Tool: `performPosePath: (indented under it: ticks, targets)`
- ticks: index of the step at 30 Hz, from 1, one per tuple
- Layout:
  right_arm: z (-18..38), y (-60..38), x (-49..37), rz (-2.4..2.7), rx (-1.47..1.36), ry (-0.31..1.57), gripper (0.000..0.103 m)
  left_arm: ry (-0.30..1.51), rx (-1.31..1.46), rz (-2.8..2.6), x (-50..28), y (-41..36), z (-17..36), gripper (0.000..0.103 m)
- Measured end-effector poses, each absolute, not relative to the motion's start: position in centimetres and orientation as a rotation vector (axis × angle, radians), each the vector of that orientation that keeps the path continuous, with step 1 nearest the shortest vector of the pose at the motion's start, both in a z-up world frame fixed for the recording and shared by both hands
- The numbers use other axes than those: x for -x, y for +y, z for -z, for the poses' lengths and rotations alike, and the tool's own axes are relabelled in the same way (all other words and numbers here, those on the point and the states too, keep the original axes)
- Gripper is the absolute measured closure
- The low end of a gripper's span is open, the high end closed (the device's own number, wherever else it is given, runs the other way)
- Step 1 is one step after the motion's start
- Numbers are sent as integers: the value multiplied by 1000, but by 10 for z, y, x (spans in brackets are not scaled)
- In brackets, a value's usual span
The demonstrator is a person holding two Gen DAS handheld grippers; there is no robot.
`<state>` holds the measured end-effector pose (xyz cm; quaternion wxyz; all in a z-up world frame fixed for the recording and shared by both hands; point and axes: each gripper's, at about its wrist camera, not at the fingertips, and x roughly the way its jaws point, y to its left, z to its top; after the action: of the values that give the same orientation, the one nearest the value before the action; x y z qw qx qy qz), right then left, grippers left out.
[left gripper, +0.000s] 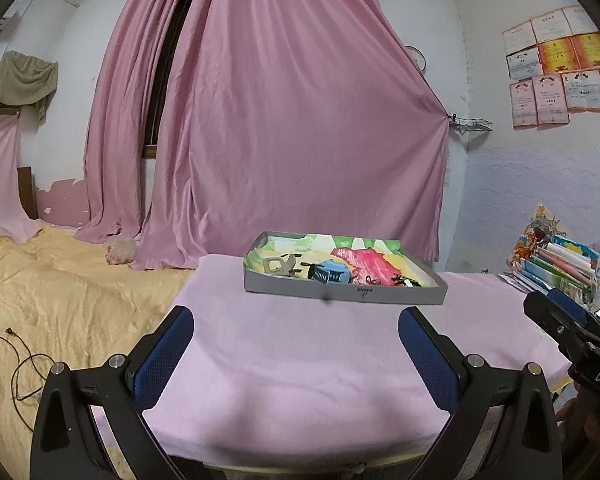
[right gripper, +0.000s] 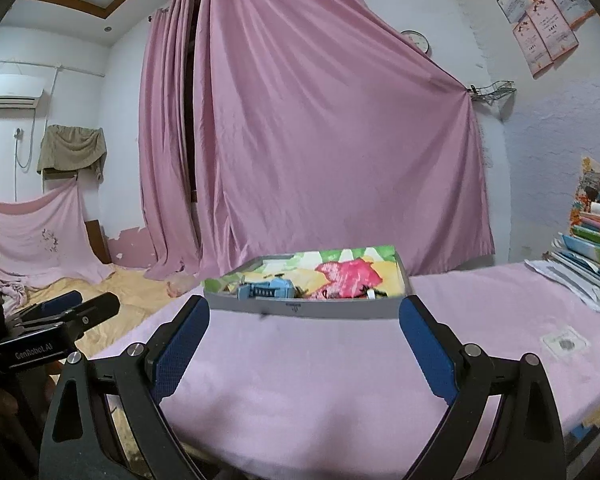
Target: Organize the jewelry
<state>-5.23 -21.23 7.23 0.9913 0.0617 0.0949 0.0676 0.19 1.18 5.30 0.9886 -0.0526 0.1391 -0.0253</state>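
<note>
A shallow grey tray (left gripper: 342, 294) (right gripper: 340, 309) with a colourful paper lining sits far back on the pink-covered table (left gripper: 300, 360) (right gripper: 320, 380). Inside lie a light-blue hair clip (left gripper: 330, 273) (right gripper: 266, 289), a tan buckle-like piece (left gripper: 275, 266), and small dark and red trinkets (left gripper: 396, 280) (right gripper: 366, 293). A tiny dark item (left gripper: 326, 300) lies on the cloth just in front of the tray. My left gripper (left gripper: 296, 316) is open, short of the tray, with nothing between its blue pads. My right gripper (right gripper: 304, 304) is open too, its tips near the tray's front wall.
A bed with a yellow cover (left gripper: 60, 280) and a black cable (left gripper: 24, 364) lies to the left. Stacked books and papers (left gripper: 560, 268) (right gripper: 592, 252) crowd the table's right side. A small packet (right gripper: 565, 344) rests on the cloth. Pink curtains (left gripper: 280, 120) hang behind.
</note>
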Motion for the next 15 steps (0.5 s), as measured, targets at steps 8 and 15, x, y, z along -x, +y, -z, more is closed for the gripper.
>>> performPosePath:
  ticks: [8, 15]
  targets:
    - [-58, -216, 71, -123, -137, 188, 9, 266, 95, 42, 19, 14, -36, 0]
    - [-46, -218, 75, -112, -135, 203, 9, 271, 94, 44, 25, 17, -28, 0]
